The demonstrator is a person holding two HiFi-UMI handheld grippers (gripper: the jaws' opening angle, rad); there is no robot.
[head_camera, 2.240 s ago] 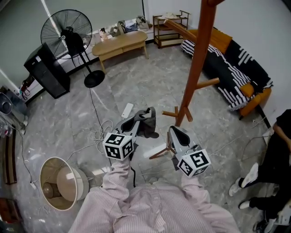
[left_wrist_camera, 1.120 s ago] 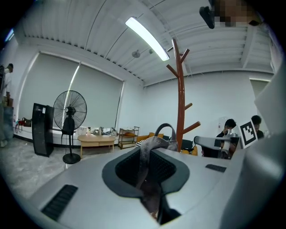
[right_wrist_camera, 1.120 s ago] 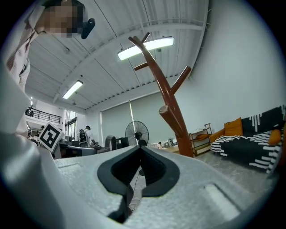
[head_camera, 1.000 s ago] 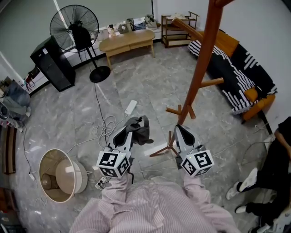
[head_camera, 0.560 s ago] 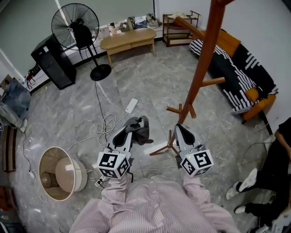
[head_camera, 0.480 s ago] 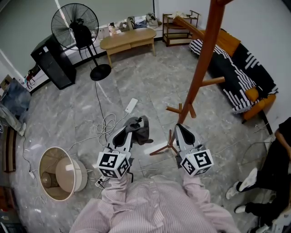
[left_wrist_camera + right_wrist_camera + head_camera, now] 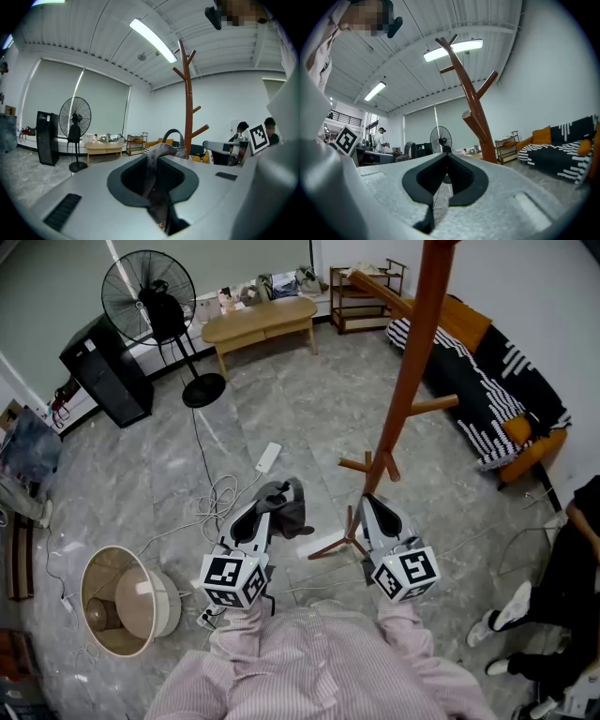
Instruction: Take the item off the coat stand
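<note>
A grey marbled floor [image 7: 309, 418] fills the head view. The brown wooden coat stand [image 7: 411, 371] rises from the lower centre to the top edge, right of the middle, and its pegs are bare. A black-and-white striped sofa [image 7: 487, 367] with orange cushions lies along the upper right, and a standing fan [image 7: 148, 298] is at the upper left. A pale lampshade [image 7: 120, 604] lies on the floor at the lower left.

The left gripper [image 7: 270, 510] is at the lower centre, with its jaws pinching a grey fabric item [image 7: 289, 504]. The item is clear of the stand and bunches at the jaw tips, left of the stand's foot. In the left gripper view a strap of it runs down between the jaws.

The right gripper [image 7: 369, 506] is just beside the stand's foot, its jaws pressed together with nothing between them.
</note>
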